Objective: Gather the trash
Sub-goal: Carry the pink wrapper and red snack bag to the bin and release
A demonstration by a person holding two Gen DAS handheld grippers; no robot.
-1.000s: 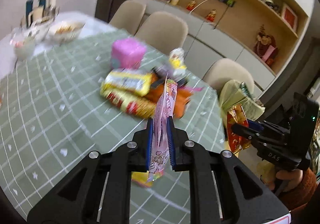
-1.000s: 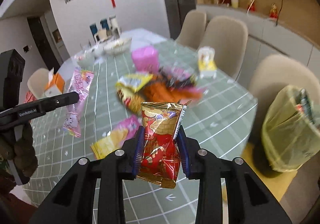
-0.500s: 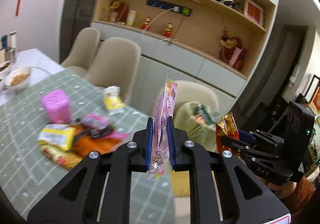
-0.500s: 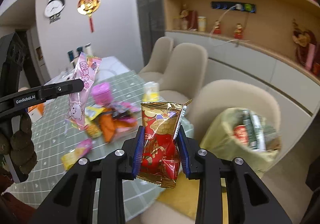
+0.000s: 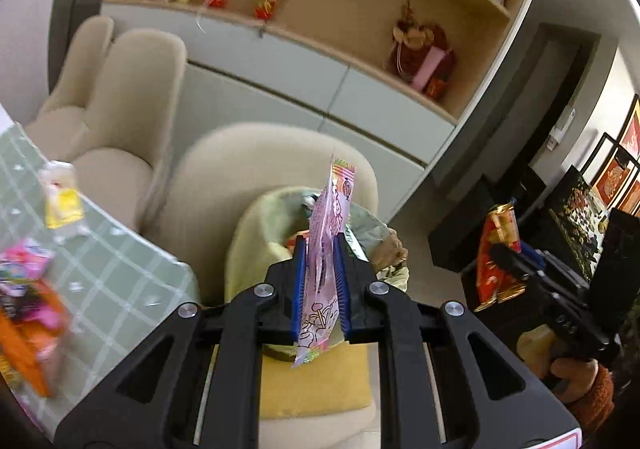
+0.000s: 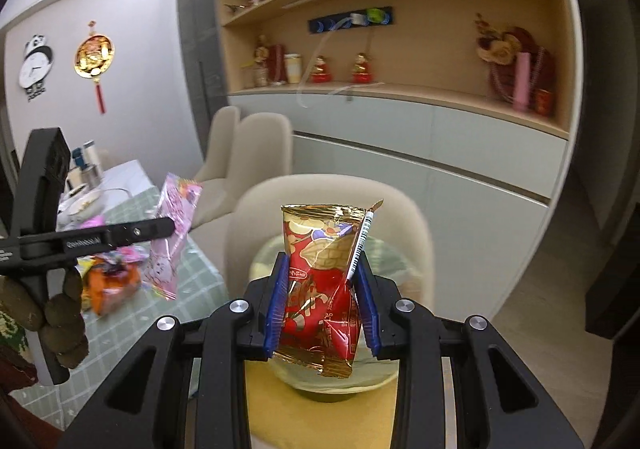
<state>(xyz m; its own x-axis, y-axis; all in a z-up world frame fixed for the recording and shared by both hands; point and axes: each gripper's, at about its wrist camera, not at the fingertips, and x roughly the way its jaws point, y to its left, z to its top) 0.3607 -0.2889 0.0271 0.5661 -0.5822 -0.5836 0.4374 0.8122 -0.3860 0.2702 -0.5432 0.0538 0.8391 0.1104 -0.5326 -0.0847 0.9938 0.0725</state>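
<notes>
My left gripper is shut on a pink wrapper and holds it upright in front of the trash bin, a bin lined with a pale green bag that stands on a chair seat. My right gripper is shut on a red and gold wrapper, held over the same bin, which is mostly hidden behind the wrapper. The right gripper with its wrapper also shows at the right of the left wrist view. The left gripper with the pink wrapper shows at the left of the right wrist view.
The table with a green checked cloth lies to the left, with more wrappers heaped on it. Beige chairs stand around the table. A yellow cushion lies under the bin. Cabinets and shelves stand behind.
Both grippers have swung right, away from the table, and now face the bin on the chair. Each still holds its wrapper.
</notes>
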